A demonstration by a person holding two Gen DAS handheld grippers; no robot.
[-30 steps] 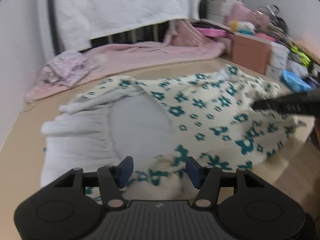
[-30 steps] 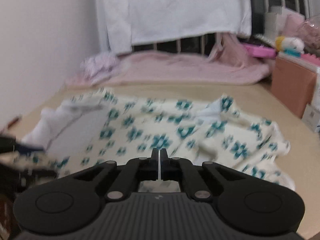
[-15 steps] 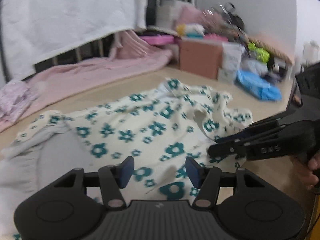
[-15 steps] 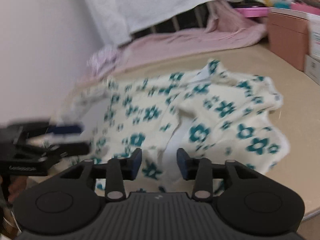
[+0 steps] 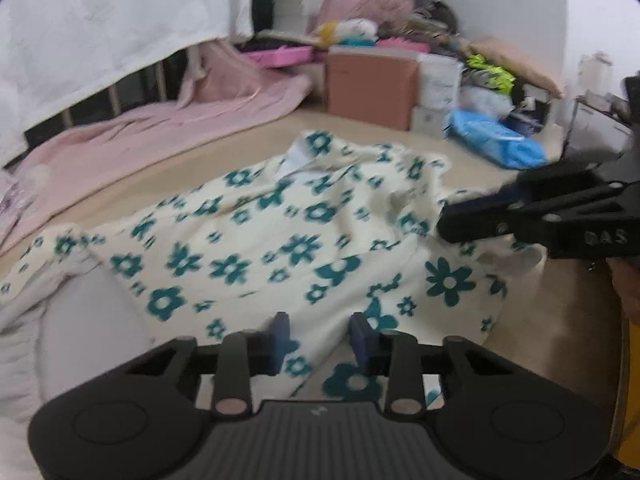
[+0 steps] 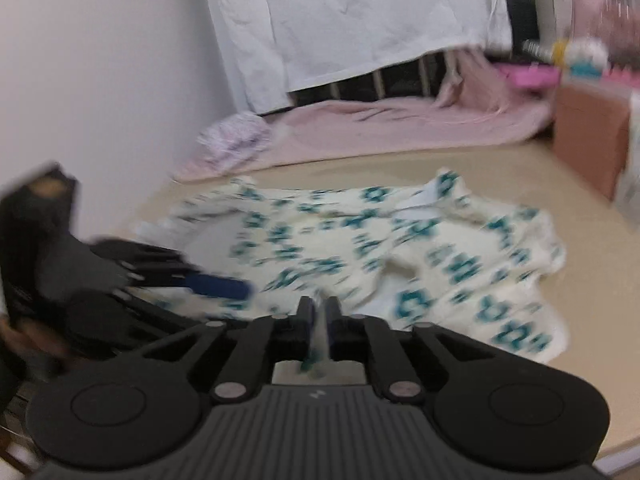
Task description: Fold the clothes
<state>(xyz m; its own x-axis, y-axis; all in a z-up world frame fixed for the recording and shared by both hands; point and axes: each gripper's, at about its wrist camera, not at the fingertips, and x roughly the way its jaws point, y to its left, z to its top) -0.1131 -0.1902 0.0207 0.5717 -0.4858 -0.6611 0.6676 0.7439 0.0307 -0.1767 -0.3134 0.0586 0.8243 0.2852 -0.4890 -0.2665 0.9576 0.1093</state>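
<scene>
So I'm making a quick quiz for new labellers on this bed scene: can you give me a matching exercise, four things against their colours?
Things:
1. flower-print garment
2. blanket by the bed rails
3. cardboard box
4. plastic bag near the clutter

Colours:
A. blue
B. pink
C. cream with teal flowers
D. reddish brown

Pairs: 1-C, 2-B, 3-D, 4-A
</scene>
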